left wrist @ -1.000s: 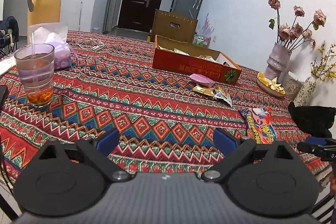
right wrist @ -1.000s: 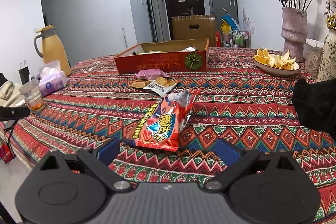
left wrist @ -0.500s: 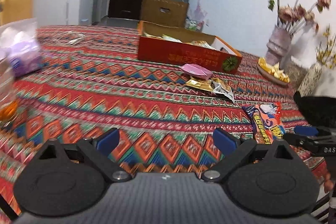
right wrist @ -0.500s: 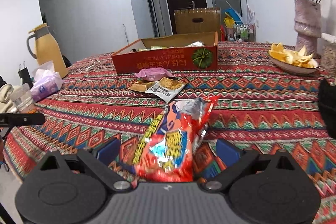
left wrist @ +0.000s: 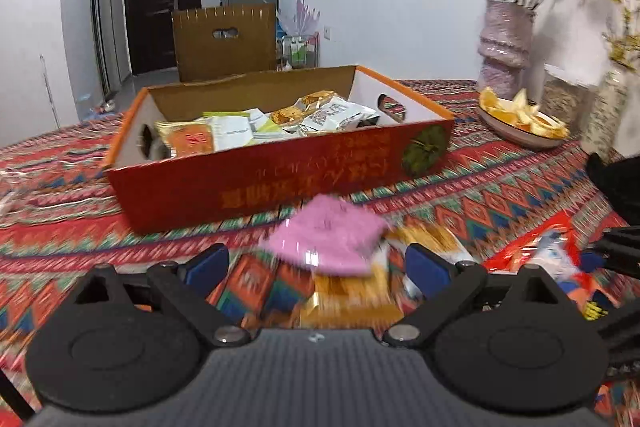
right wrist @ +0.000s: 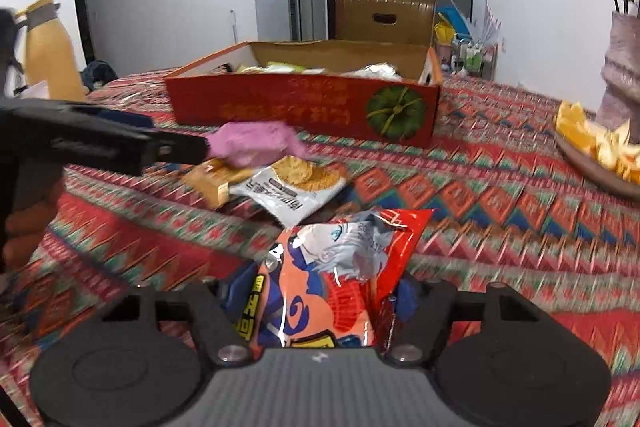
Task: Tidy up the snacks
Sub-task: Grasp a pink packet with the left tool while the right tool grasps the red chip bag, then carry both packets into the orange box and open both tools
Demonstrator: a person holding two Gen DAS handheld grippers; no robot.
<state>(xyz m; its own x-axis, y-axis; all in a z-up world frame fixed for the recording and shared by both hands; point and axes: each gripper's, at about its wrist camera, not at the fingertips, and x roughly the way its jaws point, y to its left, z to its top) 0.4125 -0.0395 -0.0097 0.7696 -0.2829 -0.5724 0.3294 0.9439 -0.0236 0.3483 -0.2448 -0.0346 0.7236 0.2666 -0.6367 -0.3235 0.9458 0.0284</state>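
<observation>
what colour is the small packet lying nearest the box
Pink; clearest in the left wrist view, just in front of the red box.

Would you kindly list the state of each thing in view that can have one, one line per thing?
Red box: open-topped, partly filled with snack packets.
Red snack bag: between the right gripper's closing jaws, crumpled.
Pink packet: lying on the gold packet, loose.
Gold packet: flat on the tablecloth, ungripped.
White cracker packet: flat on the tablecloth, sealed.
Left gripper: open, jaws either side of the pink packet.
Dish: holding orange pieces.
</observation>
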